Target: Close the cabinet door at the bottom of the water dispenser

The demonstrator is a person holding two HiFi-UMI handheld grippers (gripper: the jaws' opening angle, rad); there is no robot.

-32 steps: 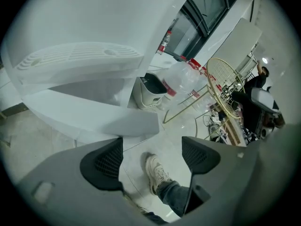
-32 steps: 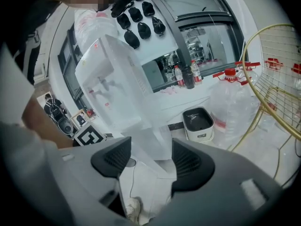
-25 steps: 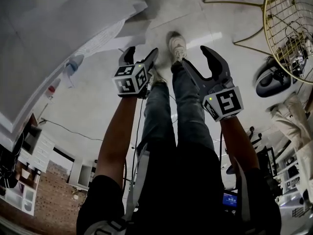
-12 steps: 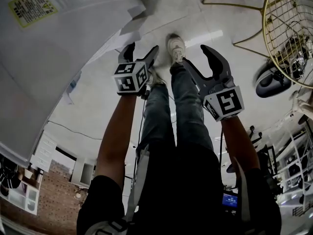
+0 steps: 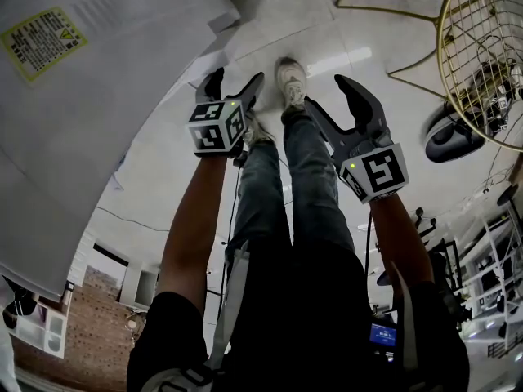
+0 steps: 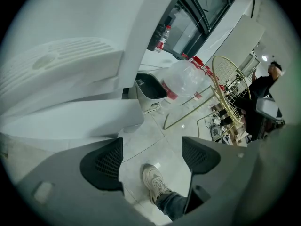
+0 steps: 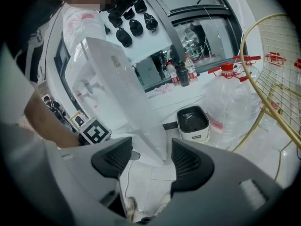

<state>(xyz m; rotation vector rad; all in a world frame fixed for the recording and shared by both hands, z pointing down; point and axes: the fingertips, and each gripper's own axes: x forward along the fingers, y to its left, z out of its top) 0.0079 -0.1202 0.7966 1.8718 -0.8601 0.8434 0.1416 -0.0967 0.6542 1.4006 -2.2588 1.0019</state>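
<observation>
Both tools have their jaws apart and hold nothing. The left tool (image 5: 237, 84) shows only floor tile and the person's shoe (image 6: 154, 185) beyond its pads. The right tool (image 5: 327, 104) frames the white water dispenser (image 7: 101, 84) from farther back. Both are well short of touching it.

In the head view the dispenser rises at the upper left, with a yellow warning label (image 5: 33, 43) on its casing. From the left tool's view, a flat white slab (image 6: 84, 121) juts out low from the body, under the drip grille (image 6: 61, 65). That slab looks like the open cabinet door, though its hinge side cannot be made out.

The door is probably a thin, stiff, light panel on hinges with a smooth, glossy face. The pads would likely slip on it, and pinching gains nothing. A flat push on the outer face, near the free edge and away from the hinge, should swing it with little force. Too hard a shove could bounce it off the frame or rock the tall cabinet. The left tool is the nearer one.
</observation>
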